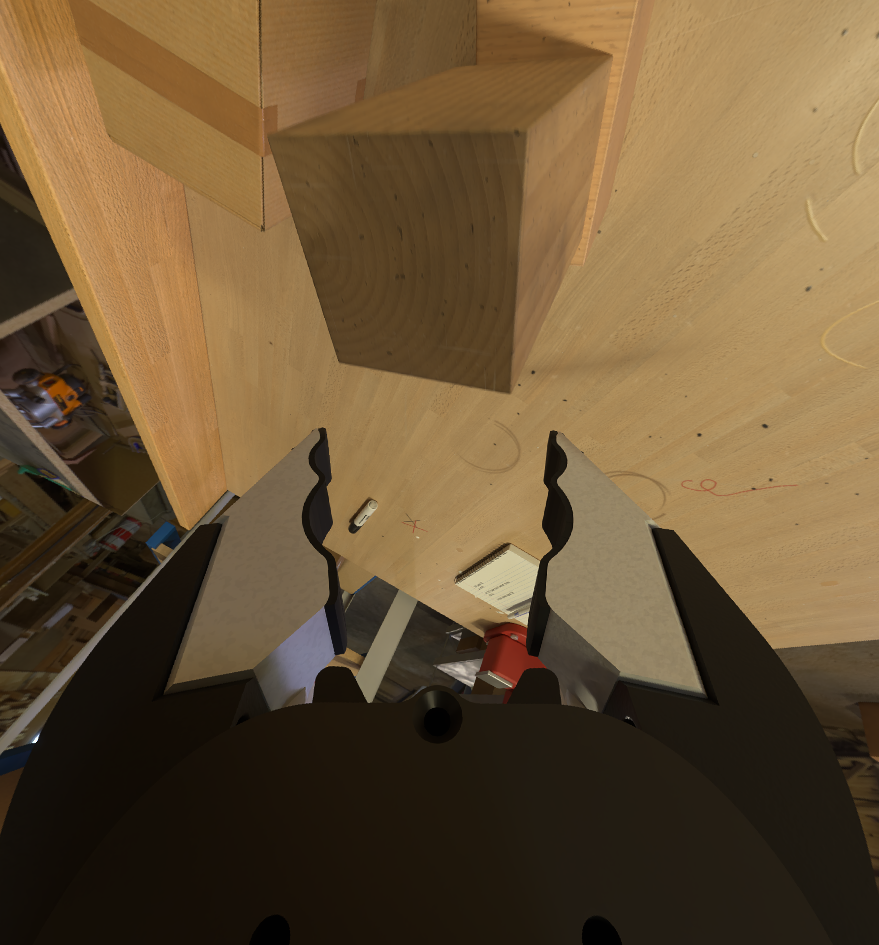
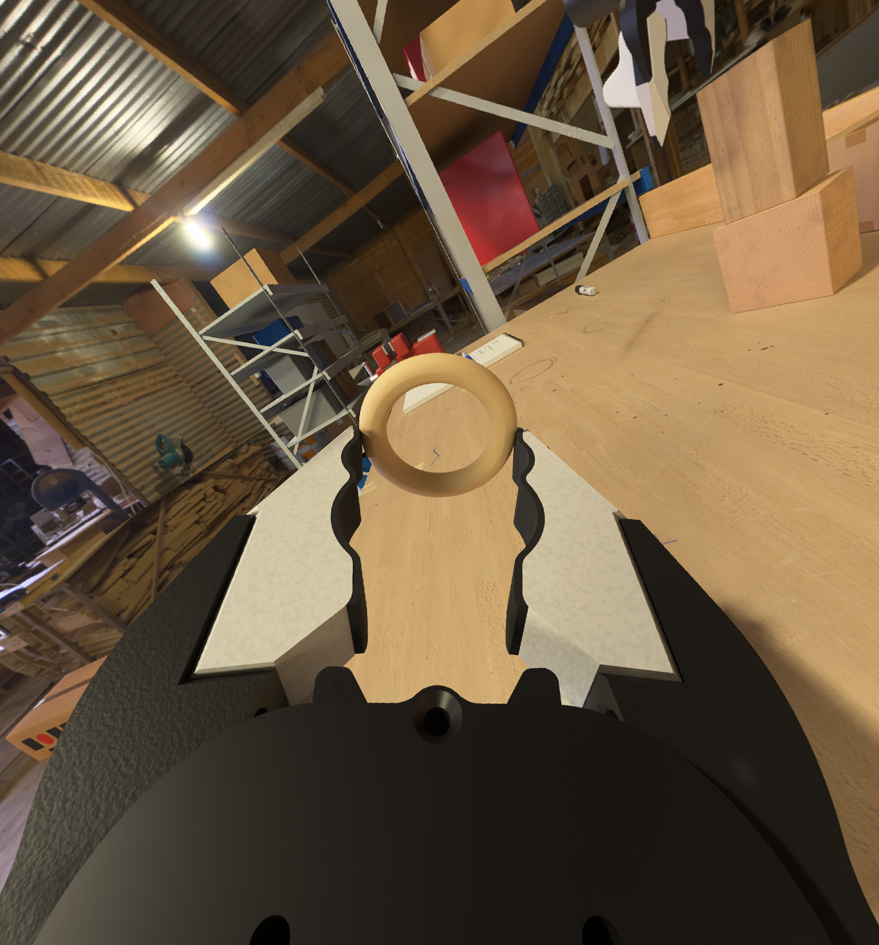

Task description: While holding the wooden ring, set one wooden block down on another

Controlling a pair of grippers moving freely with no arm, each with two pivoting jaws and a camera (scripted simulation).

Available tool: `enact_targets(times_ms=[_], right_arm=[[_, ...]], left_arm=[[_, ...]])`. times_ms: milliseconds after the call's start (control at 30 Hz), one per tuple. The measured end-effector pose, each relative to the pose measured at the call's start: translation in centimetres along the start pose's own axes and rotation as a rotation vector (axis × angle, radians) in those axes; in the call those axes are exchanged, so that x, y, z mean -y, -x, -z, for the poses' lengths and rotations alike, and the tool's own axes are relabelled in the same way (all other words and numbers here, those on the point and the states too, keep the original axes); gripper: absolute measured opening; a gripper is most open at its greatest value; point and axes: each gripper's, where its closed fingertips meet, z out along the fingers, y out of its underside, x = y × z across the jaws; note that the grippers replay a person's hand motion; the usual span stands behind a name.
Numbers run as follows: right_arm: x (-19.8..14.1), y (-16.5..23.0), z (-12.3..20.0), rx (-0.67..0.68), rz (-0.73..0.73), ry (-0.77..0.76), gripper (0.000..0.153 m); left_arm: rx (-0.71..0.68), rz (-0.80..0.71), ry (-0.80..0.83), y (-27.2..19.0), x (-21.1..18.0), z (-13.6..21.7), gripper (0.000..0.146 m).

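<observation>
In the right wrist view a tall wooden block [image 2: 764, 122] stands upright on a wider, paler wooden block [image 2: 790, 250] on the table at the far right. My left gripper [image 2: 683, 76] hangs just above and to the left of the tall block. In the left wrist view my left gripper [image 1: 437, 440] is open and empty, and looks down on the tall block's ringed top face [image 1: 412, 255]; the fingertips are clear of it. The lower block is mostly hidden there. My right gripper [image 2: 437, 437] is shut on a wooden ring [image 2: 437, 368] and holds it above the table, hole facing the camera.
The wooden table [image 1: 734, 358] bears pen marks. A marker [image 1: 363, 514] and a spiral notepad [image 1: 499, 578] lie near its edge. A cardboard box [image 1: 182, 102] and a raised wooden board [image 1: 120, 255] sit beside the stack. Metal shelving [image 2: 284, 347] stands beyond the table.
</observation>
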Motion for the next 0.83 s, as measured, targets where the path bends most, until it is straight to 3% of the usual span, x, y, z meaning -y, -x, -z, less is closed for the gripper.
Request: enact_targets(times_ms=[467, 733, 833], right_arm=[[-0.2, 0.0, -0.3, -0.012, 0.001, 0.002, 0.059], [-0.5, 0.1, -0.6, -0.012, 0.006, 0.015, 0.059], [-0.4, 0.1, -0.5, -0.017, 0.012, 0.003, 0.059]], left_arm=[[0.031, 0.03, -0.037, -2.3, -2.9, 0.0, 0.086], [0.162, 0.116, -0.14, -0.4, -5.0, 3.4, 0.089], [0.179, 0.2, -0.287, -0.6, -5.2, 6.2, 0.089]])
